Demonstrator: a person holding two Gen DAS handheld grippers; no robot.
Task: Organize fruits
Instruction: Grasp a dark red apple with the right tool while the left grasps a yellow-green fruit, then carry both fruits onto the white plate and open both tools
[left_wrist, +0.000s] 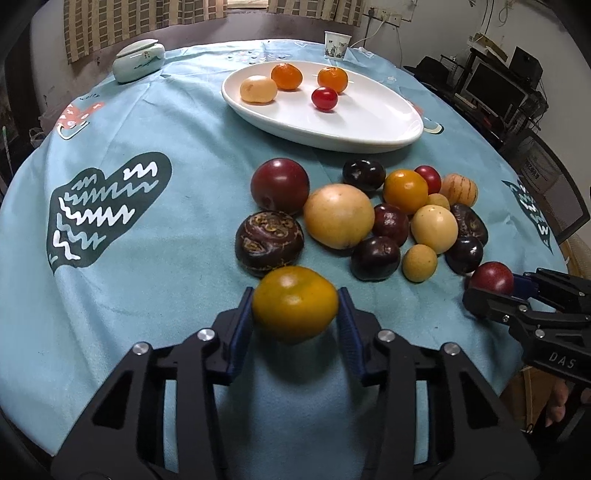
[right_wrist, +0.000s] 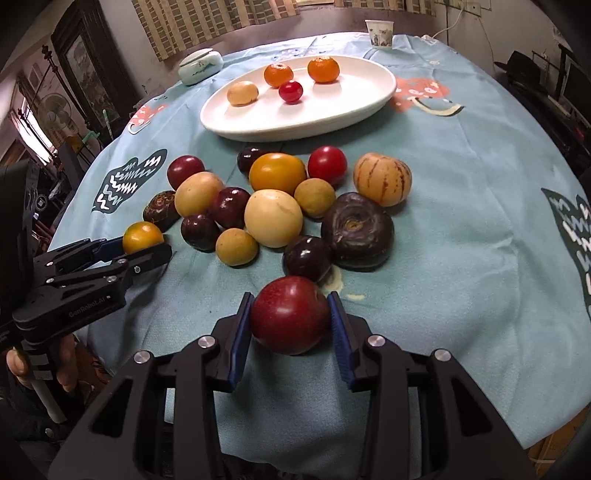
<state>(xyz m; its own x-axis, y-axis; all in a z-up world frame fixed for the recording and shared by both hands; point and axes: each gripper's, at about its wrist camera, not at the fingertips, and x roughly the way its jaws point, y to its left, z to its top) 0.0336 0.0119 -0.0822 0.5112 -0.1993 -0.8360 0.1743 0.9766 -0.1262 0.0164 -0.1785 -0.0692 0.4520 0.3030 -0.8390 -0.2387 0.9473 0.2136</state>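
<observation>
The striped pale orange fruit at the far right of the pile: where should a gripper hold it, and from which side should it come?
Grip the striped fruit across its widest middle, coming from above on its open right side. It is rounded, so the pads hold best at the widest part. On its left the red tomato and the dark wrinkled fruit crowd it; to the right only tablecloth shows.
</observation>
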